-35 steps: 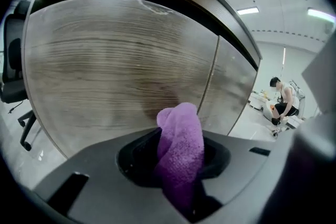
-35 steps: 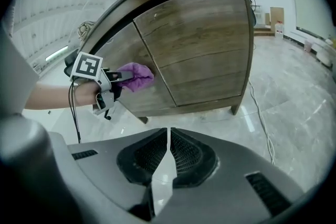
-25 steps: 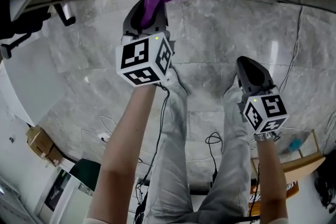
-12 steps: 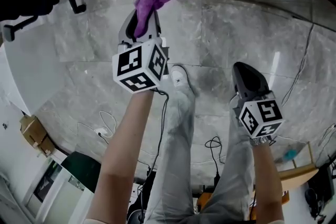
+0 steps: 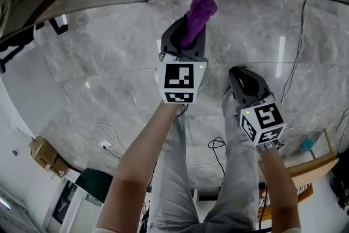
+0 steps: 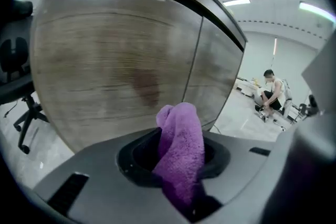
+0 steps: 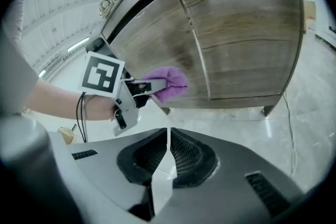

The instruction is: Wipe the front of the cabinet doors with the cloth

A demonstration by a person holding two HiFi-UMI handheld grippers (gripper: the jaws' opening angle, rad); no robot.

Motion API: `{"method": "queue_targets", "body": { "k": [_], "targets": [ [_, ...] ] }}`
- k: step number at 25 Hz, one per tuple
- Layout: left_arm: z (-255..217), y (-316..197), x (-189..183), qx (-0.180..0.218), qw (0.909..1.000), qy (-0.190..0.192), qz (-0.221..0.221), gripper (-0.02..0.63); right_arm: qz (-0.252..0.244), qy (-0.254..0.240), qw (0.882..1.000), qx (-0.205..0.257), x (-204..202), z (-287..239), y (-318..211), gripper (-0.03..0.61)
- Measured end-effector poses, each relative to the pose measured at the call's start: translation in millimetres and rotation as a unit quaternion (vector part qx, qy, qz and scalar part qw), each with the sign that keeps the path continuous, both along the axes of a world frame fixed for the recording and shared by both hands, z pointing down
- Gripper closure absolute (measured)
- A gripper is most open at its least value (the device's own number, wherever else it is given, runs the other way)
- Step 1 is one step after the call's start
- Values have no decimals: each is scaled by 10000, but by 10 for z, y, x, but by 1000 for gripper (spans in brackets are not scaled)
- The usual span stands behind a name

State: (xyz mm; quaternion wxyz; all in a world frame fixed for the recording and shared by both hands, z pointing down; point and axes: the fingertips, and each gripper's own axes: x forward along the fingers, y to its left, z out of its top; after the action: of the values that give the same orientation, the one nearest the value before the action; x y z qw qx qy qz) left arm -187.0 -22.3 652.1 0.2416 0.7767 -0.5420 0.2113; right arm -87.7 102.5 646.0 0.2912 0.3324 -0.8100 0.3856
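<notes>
**Q:** Status on the wipe?

**A:** Mid-job at best. The left hand-held gripper [image 5: 186, 35] is clamped tight on the purple cloth [image 6: 181, 149], low in front of the cabinet doors [image 6: 115, 60]. The cloth is near the left door, close to the seam [image 6: 192, 71] between the two. I can't tell whether it's touching the wood or just short of it.

**Q:** How much is covered?

**A:** Hard to prove. There's a darker patch [image 6: 147, 86] on the left door. It could be a damp streak or just grain, so I wouldn't count it. I see no wipe marks on the right door [image 6: 218, 65]. My guess is that most of both fronts is left to do, upper areas included.

**Q:** Cloth orientation?

**A:** It's bunched into a thick roll. The long axis runs along the jaws, with the free end sticking out past them and pointing at the doors. The tail end is pinched down in the jaw throat. Only the rounded tip would meet the wood, so the contact area is small.

**Q:** Right side?

**A:** The right hand-held gripper [image 7: 167, 152] has its jaws closed together with nothing in them. It hangs over the floor [image 5: 109, 79], back from the cabinet, beside the left one and doing no work.
</notes>
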Motion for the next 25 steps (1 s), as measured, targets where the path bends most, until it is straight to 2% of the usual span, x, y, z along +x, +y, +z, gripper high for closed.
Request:
{"method": "queue_targets", "body": {
  "k": [3,5,9,12,17,25],
  "targets": [
    [115,-258,533,-40,9996,250,116,502,172,260,9995,-33,561,88,27,543],
    [209,-413,698,-144,9990,416,-5,502,432,404,9982,-60,907,142,18,543],
    [318,-692,666,-200,9988,274,-345,502,1097,535,9925,-100,1424,225,-64,543],
    [326,-750,506,-205,9986,163,-466,502,1496,521,9873,-147,1534,272,-54,543],
    [329,-685,-45,-303,9981,23,-527,502,1471,423,9882,-91,1120,281,-152,543],
    [448,-477,-1582,-431,9924,-367,-1091,502,920,229,9953,187,5,222,-506,543]
  ]
}}
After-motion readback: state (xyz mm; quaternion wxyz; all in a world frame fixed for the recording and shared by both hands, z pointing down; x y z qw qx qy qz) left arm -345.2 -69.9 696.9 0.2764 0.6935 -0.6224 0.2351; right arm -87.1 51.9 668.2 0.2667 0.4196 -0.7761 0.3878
